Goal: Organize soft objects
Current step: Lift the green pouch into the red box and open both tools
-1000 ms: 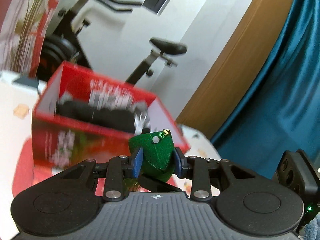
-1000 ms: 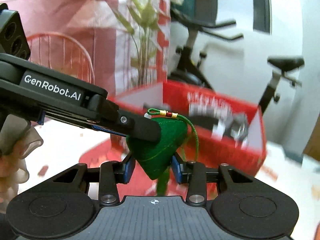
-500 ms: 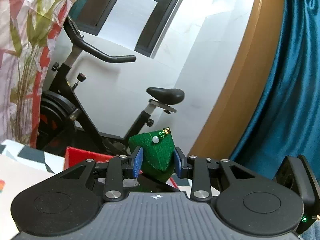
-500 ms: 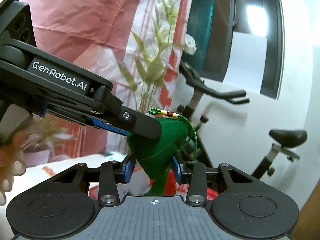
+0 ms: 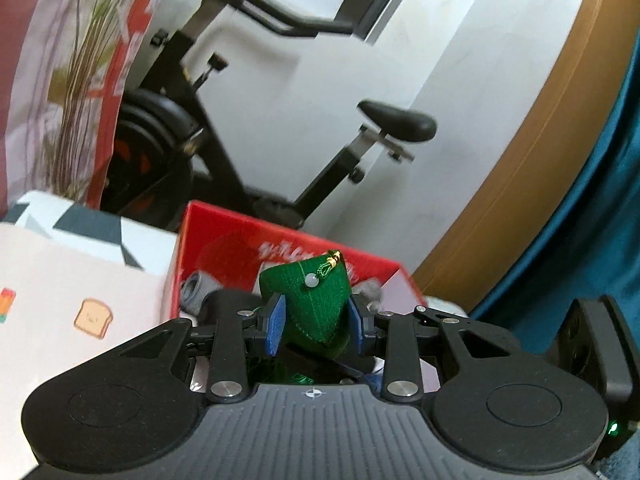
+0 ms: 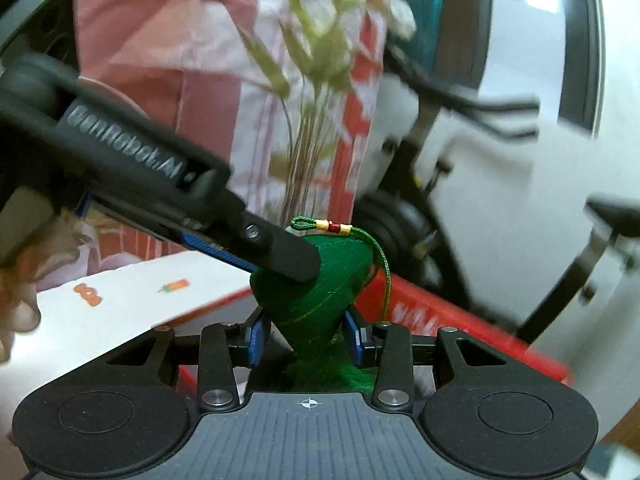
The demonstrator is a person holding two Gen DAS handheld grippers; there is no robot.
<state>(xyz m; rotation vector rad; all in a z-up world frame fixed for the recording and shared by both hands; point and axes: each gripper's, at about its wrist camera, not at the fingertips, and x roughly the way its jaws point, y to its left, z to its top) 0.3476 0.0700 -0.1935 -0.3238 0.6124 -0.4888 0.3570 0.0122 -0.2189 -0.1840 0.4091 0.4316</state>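
Observation:
A green cone-shaped fabric pouch with a white bead and a tassel cord is clamped between the blue pads of my left gripper. The same pouch also sits between the pads of my right gripper, which is shut on its lower tip. In the right wrist view a black finger of the left gripper presses on the pouch's upper left side. Just beyond the pouch stands an open red box holding grey and dark soft items. Its red wall shows behind the pouch.
The box stands on a table with a white cartoon-print cloth. Behind it are an exercise bike, a thin-stemmed plant, a wooden frame and a teal curtain. A hand holds the left gripper.
Both grippers have travelled together with the pouch still clamped. The red box dropped out of view half a second ago and is back below the pouch now.

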